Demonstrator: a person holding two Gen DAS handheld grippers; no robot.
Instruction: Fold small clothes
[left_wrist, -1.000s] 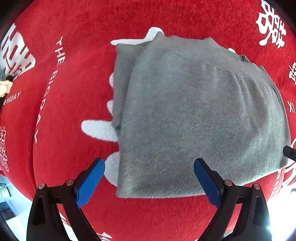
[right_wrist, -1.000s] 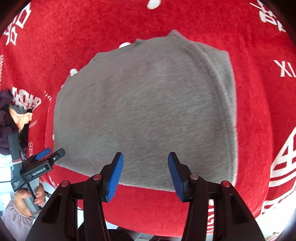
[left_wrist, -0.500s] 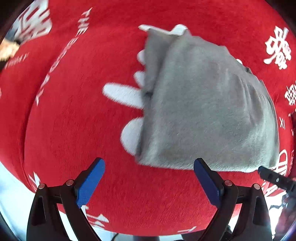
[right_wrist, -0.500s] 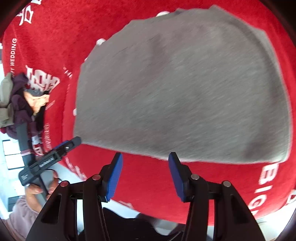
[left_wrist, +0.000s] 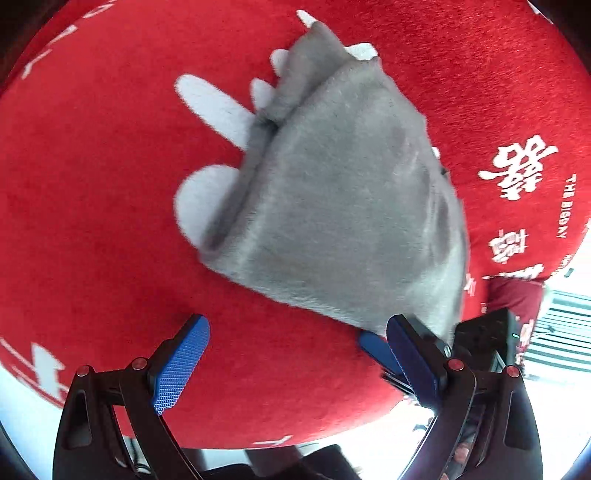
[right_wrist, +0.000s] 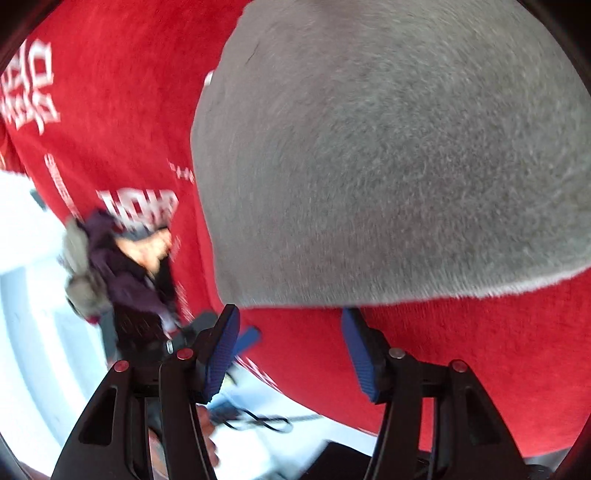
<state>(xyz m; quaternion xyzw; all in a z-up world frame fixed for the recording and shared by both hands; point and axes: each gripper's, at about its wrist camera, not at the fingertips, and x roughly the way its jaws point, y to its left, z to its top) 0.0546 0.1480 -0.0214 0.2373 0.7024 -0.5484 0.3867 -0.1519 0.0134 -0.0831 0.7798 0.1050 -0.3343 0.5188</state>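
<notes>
While jaws gape, one folded grey garment (left_wrist: 343, 206), one red cloth (left_wrist: 92, 206).

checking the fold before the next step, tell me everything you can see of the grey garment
The grey garment is soft, fuzzy knit, folded into a compact, layered rectangle with an under-layer showing along its left edge. It lies flat on the red cloth, covering part of the white print. Its near edge sits just ahead of the open right gripper; whether the fingertips touch it is unclear.
</notes>
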